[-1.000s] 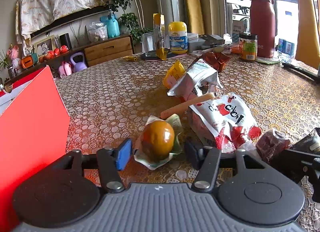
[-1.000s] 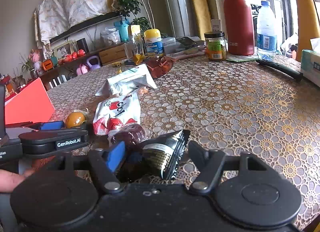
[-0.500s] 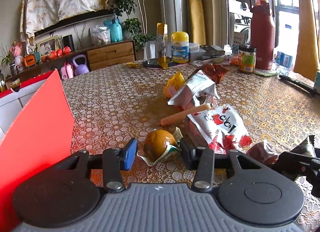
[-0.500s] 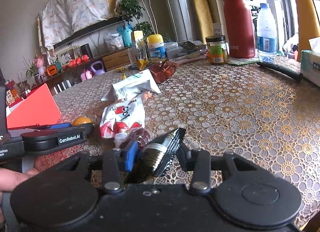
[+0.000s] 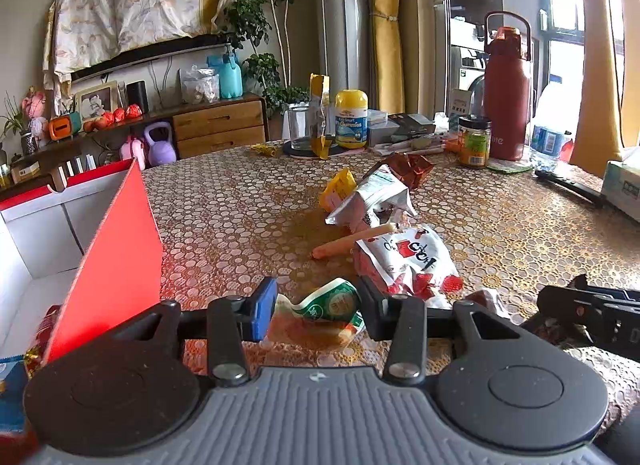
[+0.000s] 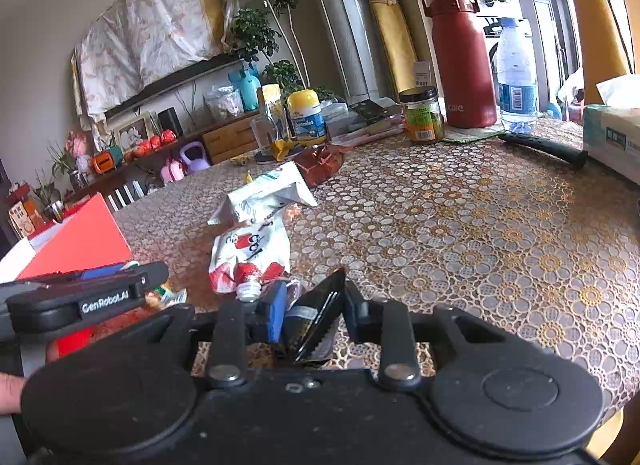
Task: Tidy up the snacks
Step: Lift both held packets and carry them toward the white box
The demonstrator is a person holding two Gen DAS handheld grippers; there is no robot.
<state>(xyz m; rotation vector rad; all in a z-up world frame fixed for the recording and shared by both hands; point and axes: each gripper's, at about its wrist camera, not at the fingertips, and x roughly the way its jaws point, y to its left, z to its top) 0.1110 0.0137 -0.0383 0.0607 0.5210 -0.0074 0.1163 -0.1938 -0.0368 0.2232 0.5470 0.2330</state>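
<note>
My left gripper is shut on a sealed snack pack with a brown round snack and a green-white label, lifted off the table. My right gripper is shut on a black snack packet, held tilted. On the table lie a white and red pouch, a sausage stick, a silver-white bag, a yellow packet and a brown foil pack. A red box with a white inside stands at the left. The left gripper also shows in the right wrist view.
At the table's far side stand a red flask, a water bottle, a jar, a yellow-lidded tub and a glass. A black handled tool and a tissue box lie at the right.
Both grippers have closed on their snacks and lifted them. The left one's pack has tipped, its green-white label now showing.
</note>
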